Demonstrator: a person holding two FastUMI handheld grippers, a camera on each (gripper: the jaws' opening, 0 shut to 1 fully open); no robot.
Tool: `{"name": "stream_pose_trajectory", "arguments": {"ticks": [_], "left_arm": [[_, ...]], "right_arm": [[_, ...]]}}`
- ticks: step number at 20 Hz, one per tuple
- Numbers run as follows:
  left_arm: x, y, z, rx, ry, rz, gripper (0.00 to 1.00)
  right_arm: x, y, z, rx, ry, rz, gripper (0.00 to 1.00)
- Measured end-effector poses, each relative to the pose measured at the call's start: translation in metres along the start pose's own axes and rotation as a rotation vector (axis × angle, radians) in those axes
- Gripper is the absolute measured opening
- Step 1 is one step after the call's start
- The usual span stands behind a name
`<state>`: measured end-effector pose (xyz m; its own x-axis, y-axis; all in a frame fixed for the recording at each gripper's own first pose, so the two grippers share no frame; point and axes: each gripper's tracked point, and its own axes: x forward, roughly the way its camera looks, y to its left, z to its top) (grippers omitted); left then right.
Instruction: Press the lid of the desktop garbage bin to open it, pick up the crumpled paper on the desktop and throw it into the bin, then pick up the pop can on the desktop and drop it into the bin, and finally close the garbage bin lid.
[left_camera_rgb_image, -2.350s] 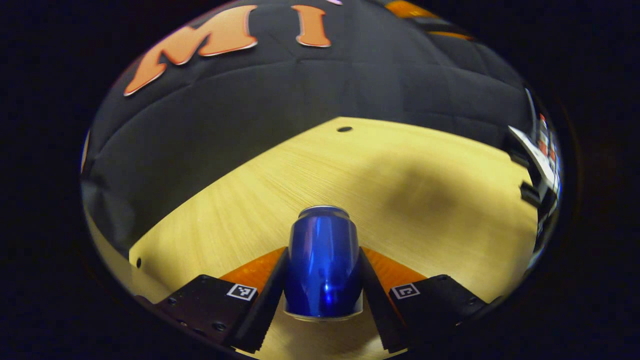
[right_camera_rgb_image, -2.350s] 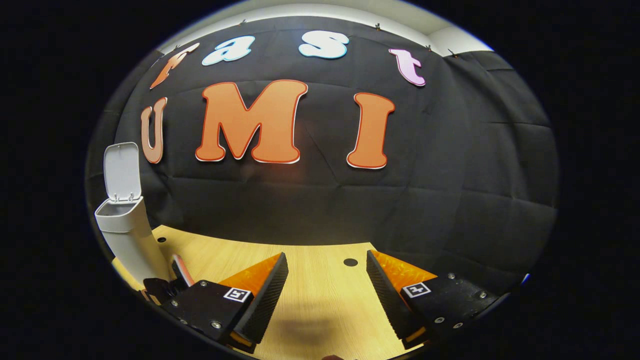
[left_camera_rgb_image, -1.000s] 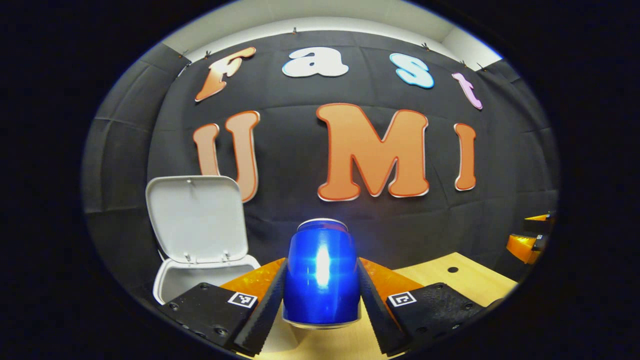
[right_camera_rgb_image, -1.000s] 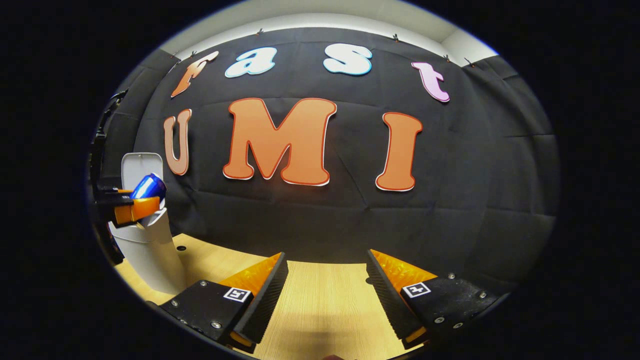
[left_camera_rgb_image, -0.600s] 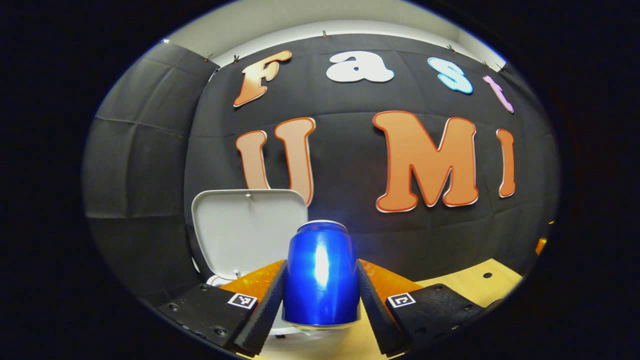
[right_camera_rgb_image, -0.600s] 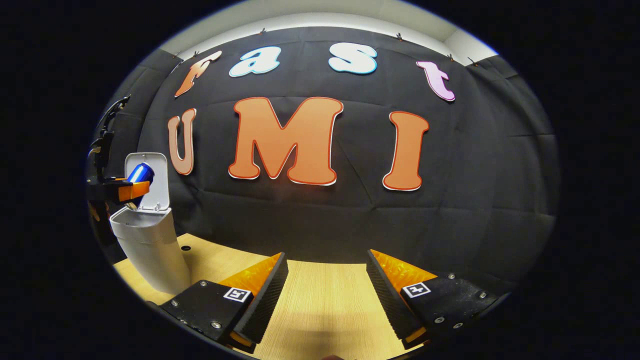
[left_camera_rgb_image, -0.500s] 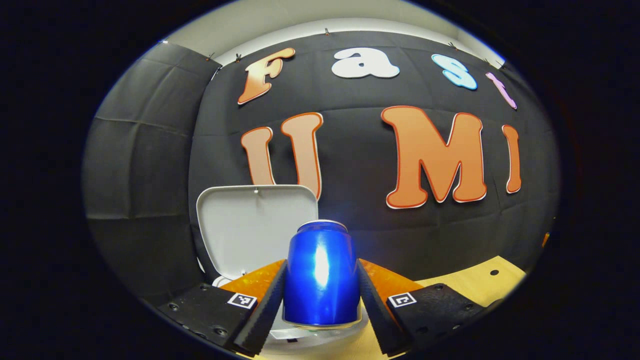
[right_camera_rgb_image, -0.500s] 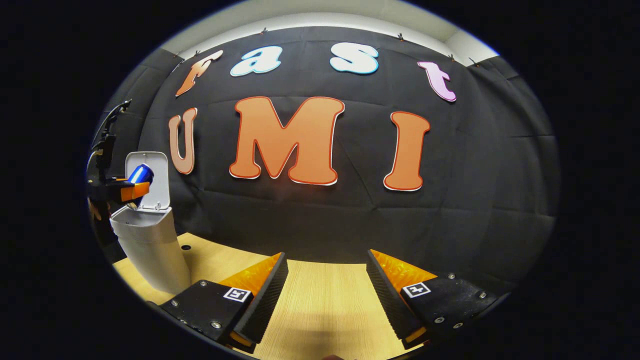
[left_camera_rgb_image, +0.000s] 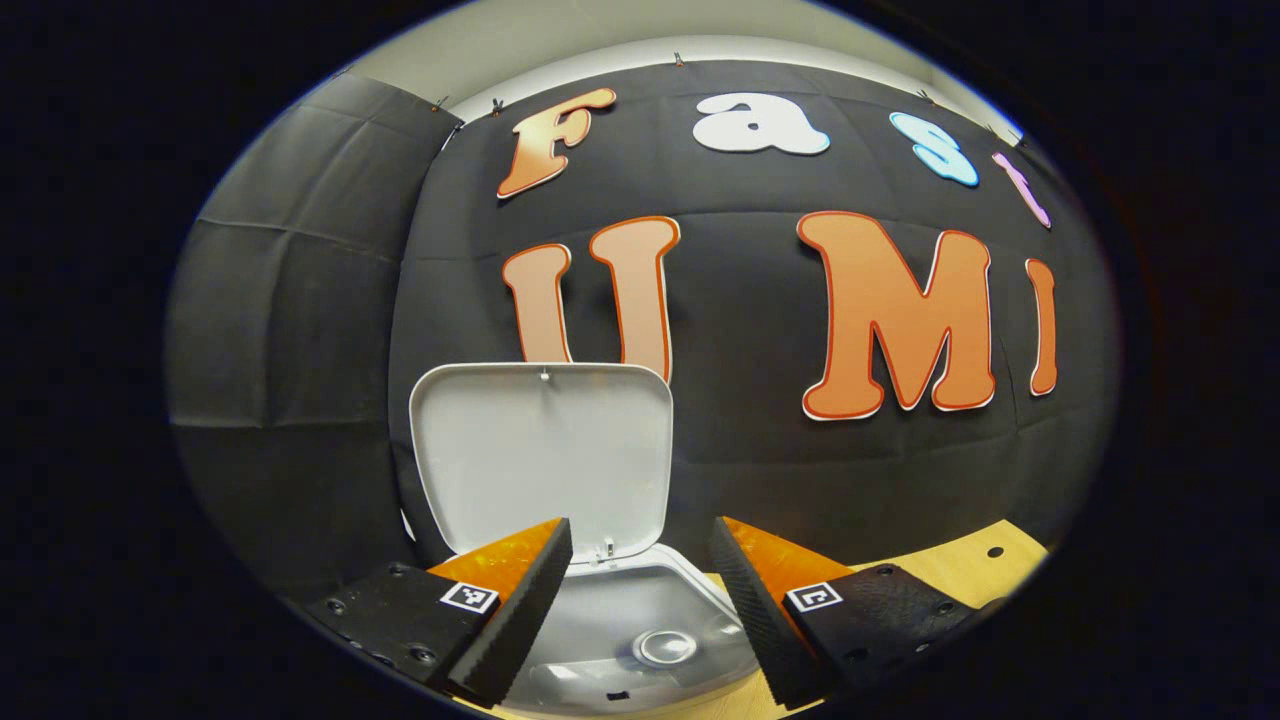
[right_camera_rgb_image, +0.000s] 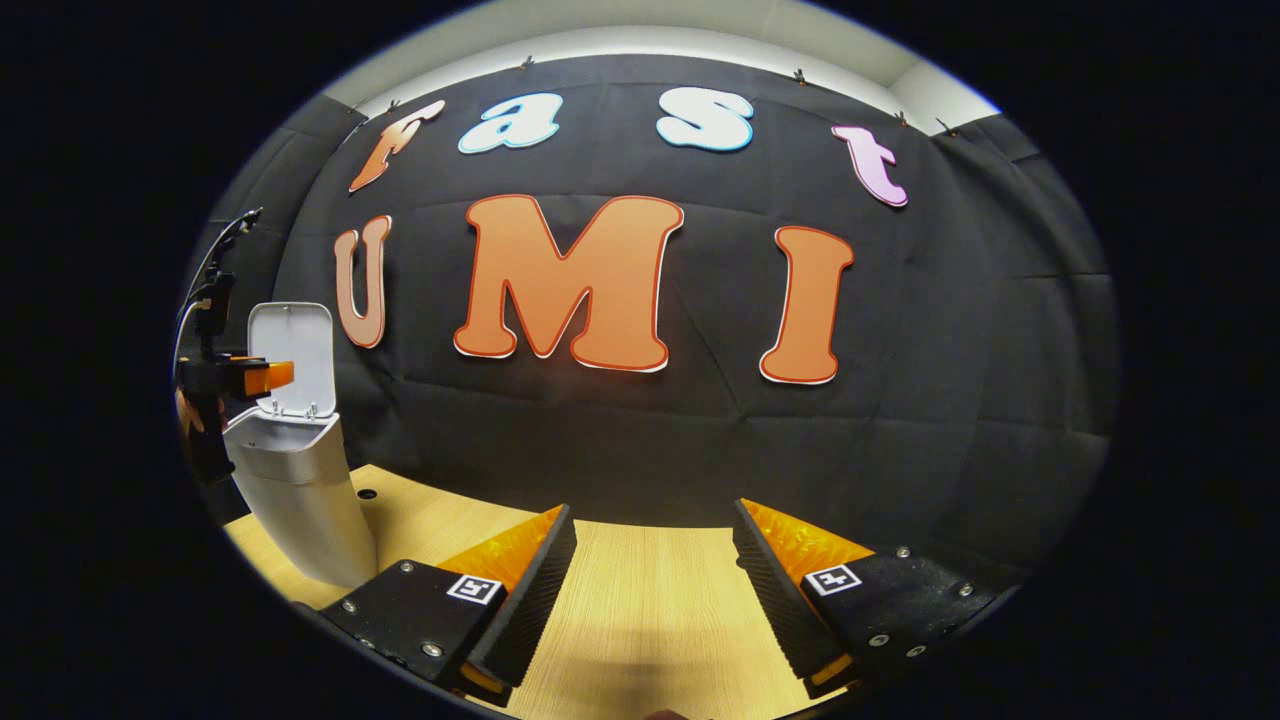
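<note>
Left gripper (left_camera_rgb_image: 640, 590): its two fingers stand apart with nothing between them; it hangs over the open mouth of the bin, and from the right gripper view it shows small at the far left (right_camera_rgb_image: 262, 377), just above the bin's rim
Right gripper (right_camera_rgb_image: 652, 590): fingers spread wide, holding nothing, low over the wooden table (right_camera_rgb_image: 640, 590), well apart from the bin
Garbage bin (right_camera_rgb_image: 300, 500): white, upright on the left part of the table
Lid (left_camera_rgb_image: 545, 455): raised upright behind the opening
Pop can (left_camera_rgb_image: 665, 647): a round metal end is seen down inside the bin
Crumpled paper: I cannot tell where it is
</note>
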<state>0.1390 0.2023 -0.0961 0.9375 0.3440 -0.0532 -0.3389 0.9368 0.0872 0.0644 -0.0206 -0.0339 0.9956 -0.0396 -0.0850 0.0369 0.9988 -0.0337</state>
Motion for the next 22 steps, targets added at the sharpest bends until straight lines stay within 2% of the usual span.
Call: {"name": "stream_pose_trajectory", "arguments": {"ticks": [8,14,18,22], "left_arm": [[0.011,0.041,0.101,-0.035,-0.135,0.035,0.89],[0.043,0.064,0.167,0.005,-0.214,0.050,0.89],[0.077,0.077,0.169,-0.009,-0.177,0.078,0.88],[0.109,0.083,0.142,-0.012,-0.071,0.077,0.89]], "right_arm": [[-0.001,0.001,0.003,0.002,-0.017,0.013,0.94],[0.002,0.006,0.008,0.000,-0.031,0.023,0.94],[0.004,0.007,0.009,0.000,-0.033,0.024,0.94],[0.006,0.005,0.008,-0.005,-0.032,0.017,0.94]]}}
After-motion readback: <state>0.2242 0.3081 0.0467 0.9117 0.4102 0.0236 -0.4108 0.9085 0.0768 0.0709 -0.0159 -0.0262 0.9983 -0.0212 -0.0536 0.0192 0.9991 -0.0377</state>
